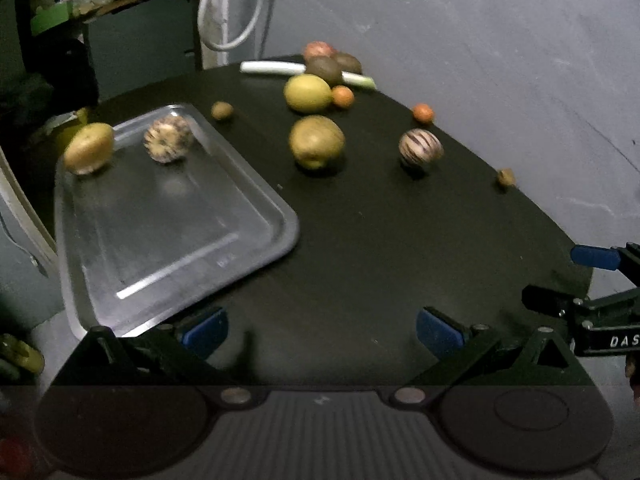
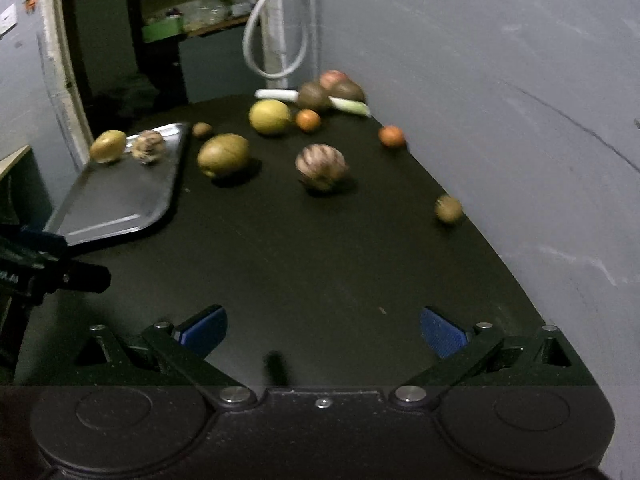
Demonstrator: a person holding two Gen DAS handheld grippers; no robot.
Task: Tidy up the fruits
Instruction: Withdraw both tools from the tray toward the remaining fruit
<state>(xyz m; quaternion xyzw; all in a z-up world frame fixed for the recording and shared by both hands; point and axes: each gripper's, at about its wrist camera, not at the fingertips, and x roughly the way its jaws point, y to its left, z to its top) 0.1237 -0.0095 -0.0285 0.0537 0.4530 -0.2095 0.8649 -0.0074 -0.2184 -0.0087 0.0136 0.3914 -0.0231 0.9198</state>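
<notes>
A metal tray (image 1: 256,236) (image 2: 160,200) lies on the left of a black table (image 1: 380,240) (image 2: 320,260). At its far end rest a yellow-brown fruit (image 1: 89,148) (image 2: 107,145) and a striped fruit (image 1: 168,138) (image 2: 148,146). Loose on the table sit a yellow-green fruit (image 1: 316,142) (image 2: 223,155), a striped round fruit (image 1: 420,148) (image 2: 321,167), a lemon (image 1: 308,93) (image 2: 270,117), two small orange fruits (image 1: 423,113) (image 2: 392,136) and two small brown ones (image 1: 506,177) (image 2: 448,208). My left gripper (image 1: 322,332) and right gripper (image 2: 323,330) hang open and hold nothing.
A heap of brown and reddish fruits (image 1: 332,62) (image 2: 332,88) lies over a white-green leek (image 1: 276,68) (image 2: 348,106) at the far edge. A grey wall (image 1: 500,60) (image 2: 500,100) bounds the right side. Shelves and a white cable (image 1: 228,12) stand behind.
</notes>
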